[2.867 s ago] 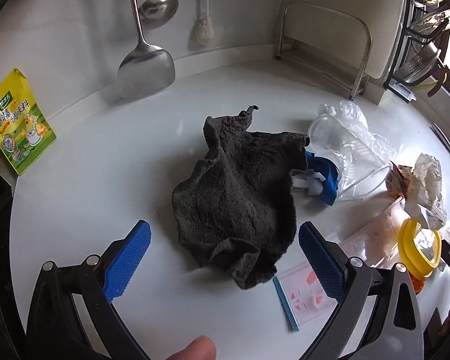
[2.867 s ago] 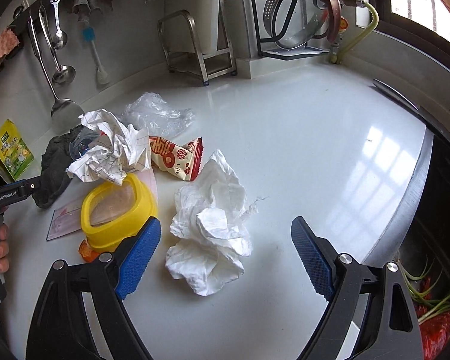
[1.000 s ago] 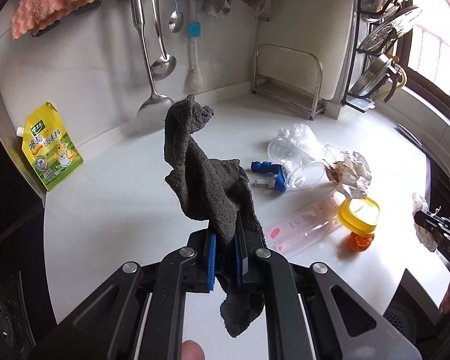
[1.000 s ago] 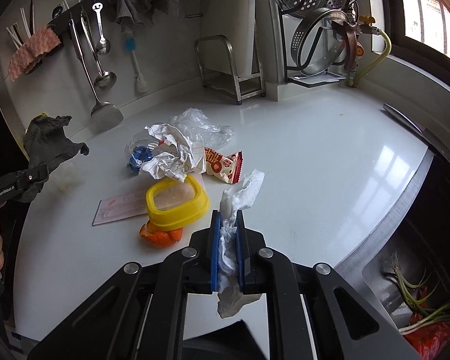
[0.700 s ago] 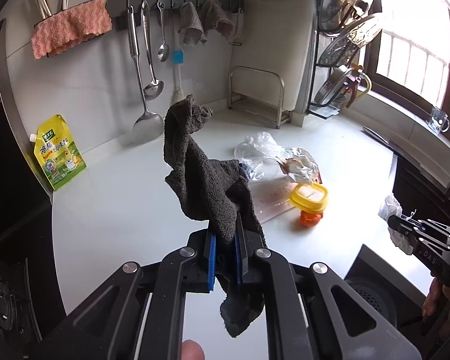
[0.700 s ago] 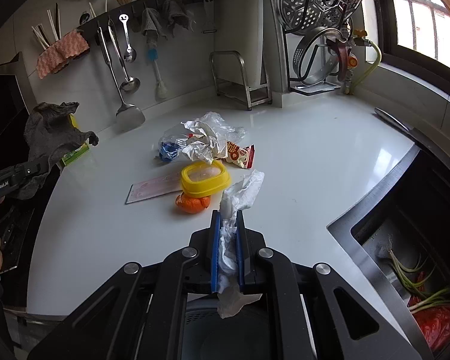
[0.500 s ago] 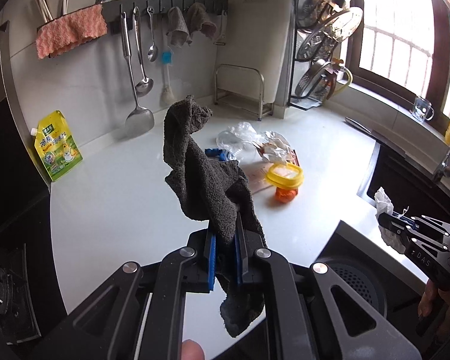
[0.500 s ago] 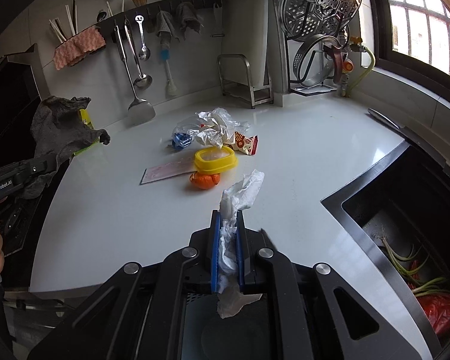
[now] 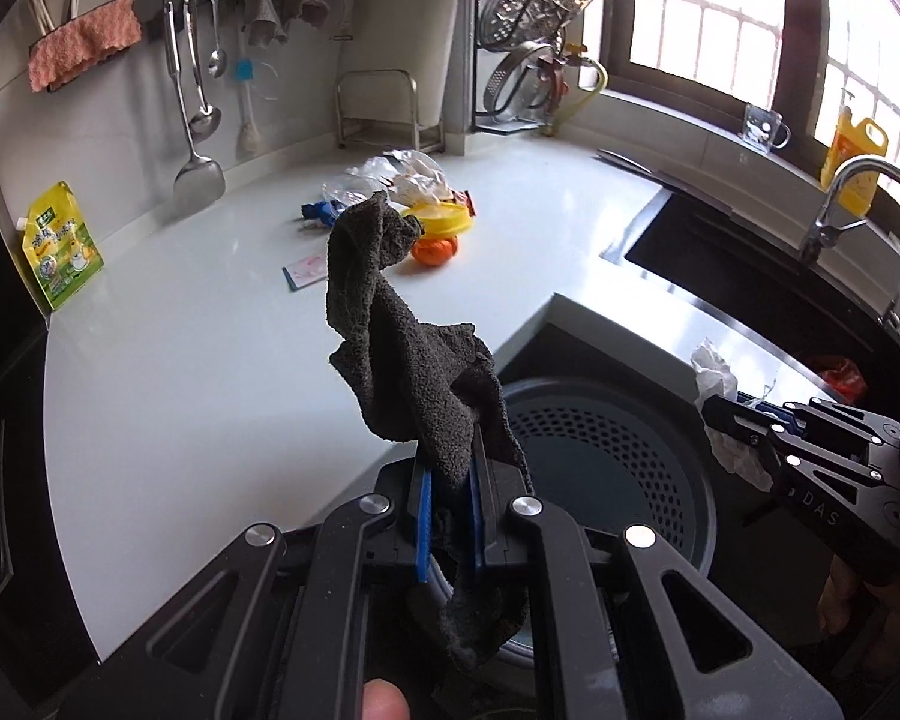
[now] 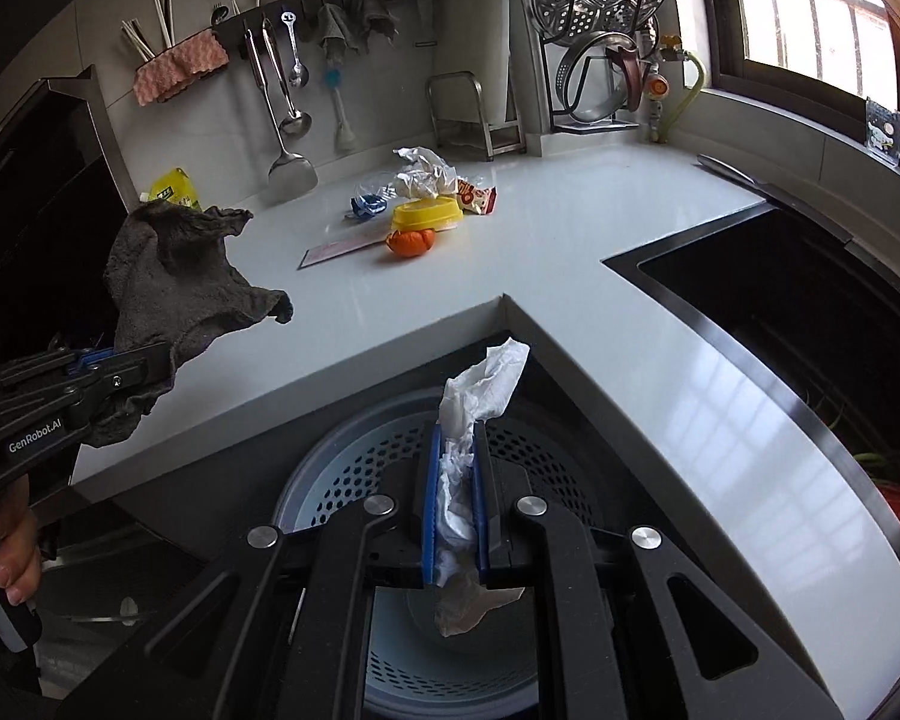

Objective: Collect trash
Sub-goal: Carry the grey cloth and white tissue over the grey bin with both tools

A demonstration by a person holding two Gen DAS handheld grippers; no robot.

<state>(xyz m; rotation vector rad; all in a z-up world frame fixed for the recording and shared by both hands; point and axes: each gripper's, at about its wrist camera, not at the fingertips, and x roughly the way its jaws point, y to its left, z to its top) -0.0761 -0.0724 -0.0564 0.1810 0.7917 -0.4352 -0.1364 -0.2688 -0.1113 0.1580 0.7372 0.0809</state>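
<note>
My left gripper [image 9: 450,516] is shut on a dark grey rag [image 9: 402,348] and holds it above the rim of a blue-grey perforated bin [image 9: 660,456]. My right gripper [image 10: 455,510] is shut on a crumpled white tissue [image 10: 480,390] right over the same bin [image 10: 342,474]. The rag also shows at the left of the right wrist view [image 10: 174,270], and the tissue at the right of the left wrist view [image 9: 714,372]. More trash stays on the white counter: crumpled paper [image 10: 420,171], a snack wrapper [image 10: 477,198], a yellow lid [image 10: 426,213] and orange peel [image 10: 411,240].
The bin stands below the inner corner of the L-shaped counter [image 10: 390,300]. A dark sink [image 10: 810,300] with a tap [image 9: 840,192] is on the right. Utensils [image 10: 282,90] hang on the back wall. A yellow-green pouch [image 9: 60,246] stands at the far left.
Both grippers closed on the rag and the tissue, lifted them off the counter, and drew back and down until both hang over the bin.
</note>
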